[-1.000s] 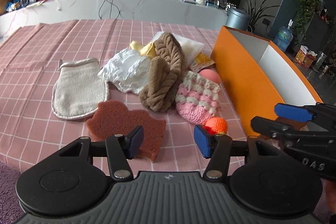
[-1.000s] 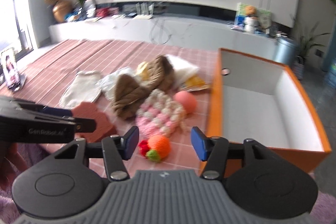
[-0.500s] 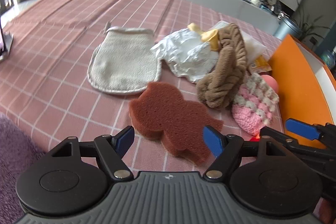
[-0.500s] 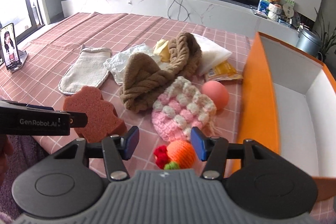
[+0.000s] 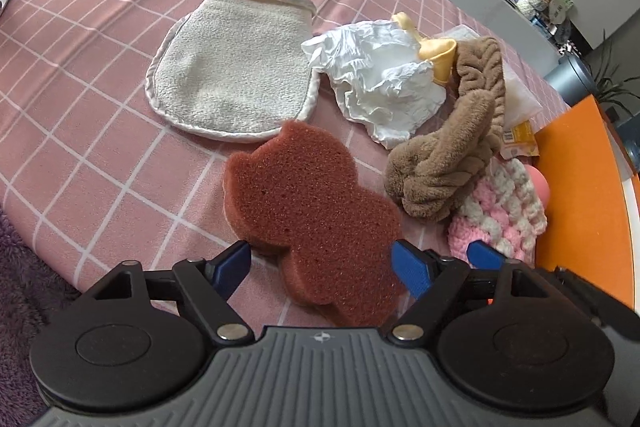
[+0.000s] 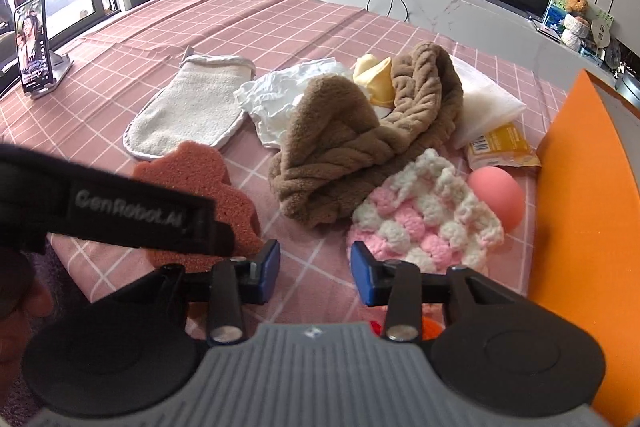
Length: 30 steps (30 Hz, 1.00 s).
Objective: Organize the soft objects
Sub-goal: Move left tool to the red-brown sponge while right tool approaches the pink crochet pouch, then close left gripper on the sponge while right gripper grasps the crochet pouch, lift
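A brown bear-shaped sponge (image 5: 316, 219) lies on the pink checked cloth, its near end between the open jaws of my left gripper (image 5: 324, 267); it also shows in the right wrist view (image 6: 200, 183). Beyond lie a beige wash mitt (image 5: 232, 75), crumpled white cloth (image 5: 384, 83), brown plush band (image 5: 452, 155) and pink-white crochet piece (image 5: 500, 211). My right gripper (image 6: 315, 275) is open and empty just before the crochet piece (image 6: 424, 215). A small orange knit ball (image 6: 430, 327) peeks out under its right finger.
An orange box (image 6: 584, 195) with a white inside stands at the right. A pink ball (image 6: 498, 199), a yellow packet (image 6: 500, 147) and a white pad (image 6: 484, 103) lie beside it. A phone on a stand (image 6: 32, 47) is at the far left. The table's near edge drops to a purple rug (image 5: 24, 287).
My left gripper has moved forward and down until its open jaws straddle the sponge's near end. My right gripper has moved forward over the orange ball, toward the crochet piece.
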{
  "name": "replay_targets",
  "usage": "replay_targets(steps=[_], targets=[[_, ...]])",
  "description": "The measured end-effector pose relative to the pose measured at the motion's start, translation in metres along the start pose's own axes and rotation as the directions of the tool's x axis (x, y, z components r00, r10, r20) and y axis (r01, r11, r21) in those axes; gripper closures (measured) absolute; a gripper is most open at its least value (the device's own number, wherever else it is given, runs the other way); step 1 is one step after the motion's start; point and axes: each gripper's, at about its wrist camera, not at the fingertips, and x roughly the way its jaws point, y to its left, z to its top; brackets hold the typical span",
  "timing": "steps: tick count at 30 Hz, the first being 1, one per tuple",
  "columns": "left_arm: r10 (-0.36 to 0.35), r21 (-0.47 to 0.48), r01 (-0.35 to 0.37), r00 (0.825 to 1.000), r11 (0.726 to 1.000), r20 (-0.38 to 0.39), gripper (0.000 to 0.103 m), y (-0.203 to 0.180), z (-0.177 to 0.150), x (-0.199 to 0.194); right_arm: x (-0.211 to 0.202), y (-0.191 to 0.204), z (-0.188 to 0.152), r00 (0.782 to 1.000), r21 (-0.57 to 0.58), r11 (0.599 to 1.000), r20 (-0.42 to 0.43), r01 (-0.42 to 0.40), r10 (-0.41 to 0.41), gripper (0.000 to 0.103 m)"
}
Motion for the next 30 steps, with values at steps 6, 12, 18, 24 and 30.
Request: replay_targets(steps=[6,12,18,24,30], targets=[[0.076,0.037,-0.077,0.997,0.996,0.019,0.002,-0.016,0.007,0.007,0.003,0.003,0.001,0.998,0.015,0.998,-0.006,-0.055,0.055,0.075],[0.175,0.154,-0.180,0.984,0.972,0.046,0.001,-0.034,0.003,0.022,0.001,0.002,-0.001,0.999,0.018,0.998,-0.006,-0.052,0.052,0.074],[0.149,0.225,-0.161,0.986,0.961,0.072,0.015,-0.029,0.001,0.019,-0.023,-0.013,-0.007,0.997,0.045,0.998,0.059,0.037,-0.040,0.057],[0.112,0.337,-0.146,0.987,0.930,0.118,0.024,-0.034,-0.011,0.006,-0.027,-0.043,-0.005,0.985,0.201,0.967,0.036,0.156,-0.166,0.030],[0.056,0.377,-0.090,0.993,0.922,0.101,0.022,-0.035,-0.010,0.006,-0.002,-0.057,0.005,0.991,0.298,0.945,-0.023,0.133,-0.132,0.019]])
